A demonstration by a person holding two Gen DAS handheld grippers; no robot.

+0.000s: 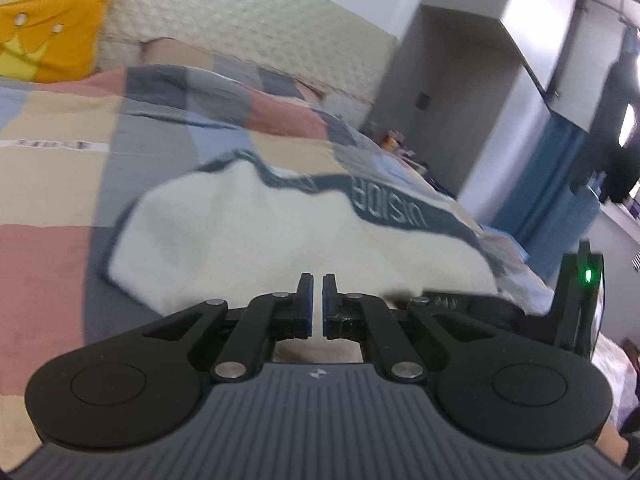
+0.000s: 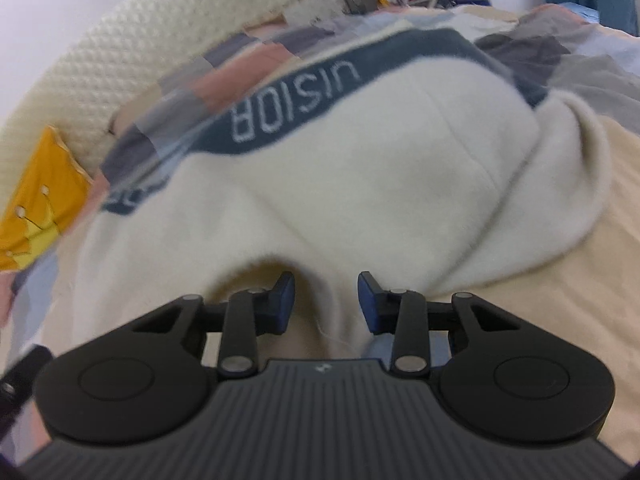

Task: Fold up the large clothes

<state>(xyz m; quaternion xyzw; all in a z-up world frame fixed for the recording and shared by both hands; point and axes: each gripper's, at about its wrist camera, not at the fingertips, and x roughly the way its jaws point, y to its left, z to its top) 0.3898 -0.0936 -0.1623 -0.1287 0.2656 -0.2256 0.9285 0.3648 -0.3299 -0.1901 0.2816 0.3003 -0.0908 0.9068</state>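
Cream sweater [image 2: 320,184] lies spread on the bed [image 1: 48,208]; left gripper [image 1: 318,300] jaws pressed together, pinching nothing visible, while right gripper [image 2: 326,300] jaws straddle a cloth fold, part-spread, apparently to lift it for folding.

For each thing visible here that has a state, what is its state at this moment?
left gripper: shut, on garment fabric.
right gripper: partly open, a fold of fabric between the pads, not pressed.
cream garment: rumpled on the bed, not yet folded.
patchwork bedcover: spread under the garment.
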